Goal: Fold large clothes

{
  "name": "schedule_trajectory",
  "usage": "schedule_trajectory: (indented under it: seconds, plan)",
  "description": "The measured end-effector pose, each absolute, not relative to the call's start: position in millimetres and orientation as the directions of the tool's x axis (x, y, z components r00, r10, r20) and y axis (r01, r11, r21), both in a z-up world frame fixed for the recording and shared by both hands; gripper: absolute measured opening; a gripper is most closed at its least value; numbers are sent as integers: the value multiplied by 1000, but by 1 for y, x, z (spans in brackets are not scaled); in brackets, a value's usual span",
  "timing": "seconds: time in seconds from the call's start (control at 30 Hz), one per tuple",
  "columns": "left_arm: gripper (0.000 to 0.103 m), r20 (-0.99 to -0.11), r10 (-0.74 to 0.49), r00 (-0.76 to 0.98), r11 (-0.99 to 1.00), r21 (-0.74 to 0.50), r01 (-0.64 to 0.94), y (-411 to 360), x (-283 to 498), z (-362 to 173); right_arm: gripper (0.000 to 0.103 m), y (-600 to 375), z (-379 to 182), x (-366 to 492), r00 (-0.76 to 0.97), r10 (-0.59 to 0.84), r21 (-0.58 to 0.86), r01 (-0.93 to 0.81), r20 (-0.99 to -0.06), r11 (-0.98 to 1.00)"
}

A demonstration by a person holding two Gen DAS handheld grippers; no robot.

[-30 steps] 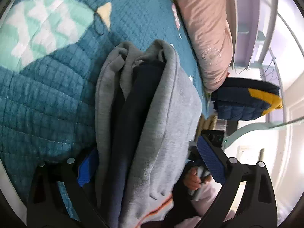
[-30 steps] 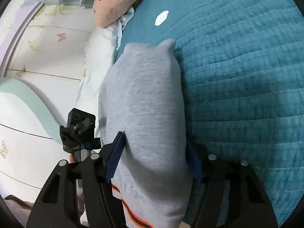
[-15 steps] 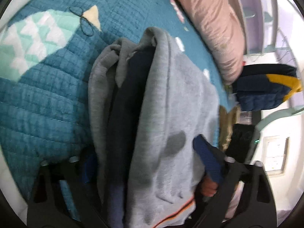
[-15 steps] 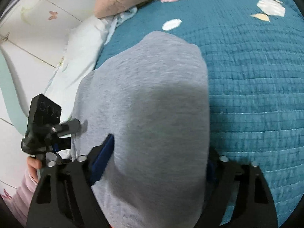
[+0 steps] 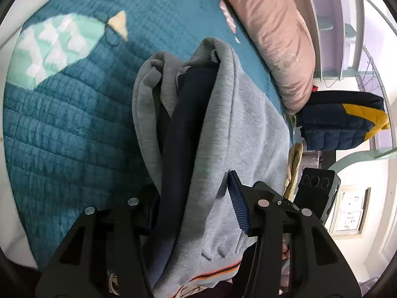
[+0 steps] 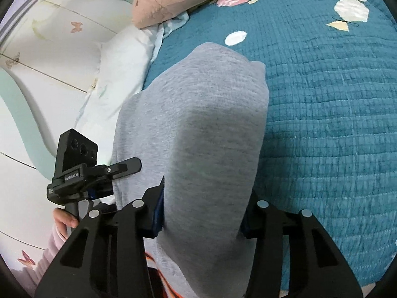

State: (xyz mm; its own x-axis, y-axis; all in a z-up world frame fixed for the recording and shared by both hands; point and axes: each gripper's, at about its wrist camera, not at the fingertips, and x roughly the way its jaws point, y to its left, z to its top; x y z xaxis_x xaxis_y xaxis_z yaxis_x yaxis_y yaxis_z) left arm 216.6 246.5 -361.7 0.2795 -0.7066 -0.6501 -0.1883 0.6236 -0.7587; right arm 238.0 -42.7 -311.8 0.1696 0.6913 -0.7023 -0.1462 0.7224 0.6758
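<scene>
Closing both claws, my left gripper and right gripper each pinch a thick bundle of the grey sweatshirt, lifted over the blue quilt. It looks soft, bulky and floppy; gripping stacked layers should hold best.

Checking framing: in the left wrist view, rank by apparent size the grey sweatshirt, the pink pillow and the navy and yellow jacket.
1. grey sweatshirt, though nearness to the camera inflates it
2. pink pillow
3. navy and yellow jacket
</scene>
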Motion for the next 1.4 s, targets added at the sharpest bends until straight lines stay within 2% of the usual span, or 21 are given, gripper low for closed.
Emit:
schedule_trajectory:
  seconds: [0.37,0.6,1.03,1.27,1.4]
  plan:
    - [48,-630,-723,284,632,-769,-95,203,220,-310,43,-80,-265,218,273,682,667,-161,-678,727]
    - [48,-624,-739,253,646,-763,5,134,236,-273,43,-148,-230,212,371,655,651,-154,-659,743]
    - [48,-608,-790,81,608,-759,235,-90,274,-218,43,-348,-167,180,541,504,566,-62,-674,822]
    - [48,-566,-824,10,543,-785,299,-203,275,-197,43,-444,-125,173,562,406,465,-42,-721,884]
    - [48,-553,-833,1,530,-799,284,-261,281,-199,43,-486,-111,181,550,338,388,-28,-763,921]
